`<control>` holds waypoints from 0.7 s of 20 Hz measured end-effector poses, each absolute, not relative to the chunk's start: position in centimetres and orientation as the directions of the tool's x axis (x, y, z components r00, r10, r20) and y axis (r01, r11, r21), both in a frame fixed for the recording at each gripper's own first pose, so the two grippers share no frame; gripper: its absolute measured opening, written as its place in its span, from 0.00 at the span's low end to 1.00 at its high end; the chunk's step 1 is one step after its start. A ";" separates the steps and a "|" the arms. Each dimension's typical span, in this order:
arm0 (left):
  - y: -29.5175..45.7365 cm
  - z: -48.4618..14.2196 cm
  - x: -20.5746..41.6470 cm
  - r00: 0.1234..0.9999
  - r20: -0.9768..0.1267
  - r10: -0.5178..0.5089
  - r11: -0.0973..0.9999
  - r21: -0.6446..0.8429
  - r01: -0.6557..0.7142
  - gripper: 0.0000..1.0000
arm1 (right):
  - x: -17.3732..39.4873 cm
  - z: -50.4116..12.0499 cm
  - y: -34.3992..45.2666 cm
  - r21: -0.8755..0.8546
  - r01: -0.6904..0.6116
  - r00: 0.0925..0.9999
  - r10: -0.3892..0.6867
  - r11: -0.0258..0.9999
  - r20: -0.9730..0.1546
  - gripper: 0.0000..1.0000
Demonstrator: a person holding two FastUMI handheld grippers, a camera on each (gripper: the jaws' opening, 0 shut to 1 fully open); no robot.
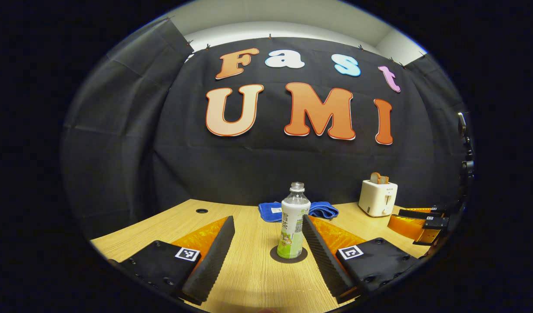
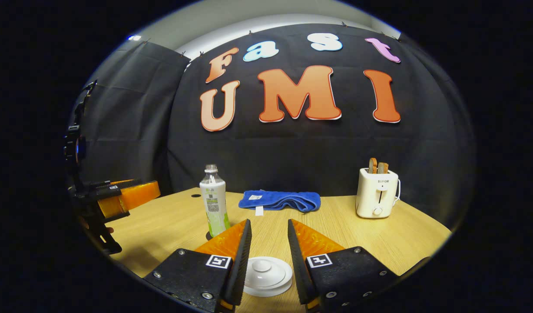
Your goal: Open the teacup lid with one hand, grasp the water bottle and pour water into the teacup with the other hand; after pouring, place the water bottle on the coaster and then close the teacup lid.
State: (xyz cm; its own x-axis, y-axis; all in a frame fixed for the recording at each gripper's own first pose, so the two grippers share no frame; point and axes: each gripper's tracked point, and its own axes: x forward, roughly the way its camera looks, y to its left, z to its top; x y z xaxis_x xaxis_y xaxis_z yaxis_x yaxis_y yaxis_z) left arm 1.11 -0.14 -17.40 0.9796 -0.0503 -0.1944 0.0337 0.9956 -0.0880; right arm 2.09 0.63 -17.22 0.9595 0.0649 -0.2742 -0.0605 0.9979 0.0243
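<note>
While uncapped, bottle (image 1: 294,224) stands between left fingers (image 1: 210,256).

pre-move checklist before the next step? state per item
1. Water bottle upright on the coaster: ok.
2. Bottle cap off: ok, neck looks open.
3. Left gripper open, not touching the bottle: ok, gaps on both sides.
4. Teacup lid lying between the right gripper fingers: ok.
5. Right gripper fingers pressing on the lid: not ok, open with gaps.
6. Lid seated on the teacup, water level: cannot tell, the cup body is hidden.
7. Cloth and toaster away from both grippers: ok.
</note>
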 end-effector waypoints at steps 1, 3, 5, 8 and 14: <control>0.2 -16.7 0.9 0.982 -0.185 -0.047 0.995 -0.090 0.031 1.00 | 2.0 -16.4 0.8 0.025 -0.063 0.962 0.068 0.998 -0.263 0.49; 0.9 -15.1 0.5 0.986 -0.161 -0.039 0.996 -0.087 0.025 0.99 | 1.6 -14.5 1.4 0.023 -0.077 0.967 0.080 0.997 -0.242 0.55; 1.2 -13.4 -0.1 0.990 -0.139 -0.037 0.996 -0.081 0.026 0.96 | 1.2 -12.0 1.9 0.009 -0.086 0.977 0.086 0.996 -0.193 0.60; 1.5 -10.7 -0.6 0.994 -0.098 -0.050 0.997 -0.067 0.044 0.96 | 0.8 -8.6 2.1 -0.023 -0.072 0.990 0.069 0.997 -0.124 0.65; 3.9 -6.6 -2.8 1.000 -0.017 -0.005 1.000 -0.021 0.004 0.98 | -0.1 -5.2 0.9 -0.035 -0.002 0.996 -0.001 0.999 -0.085 0.72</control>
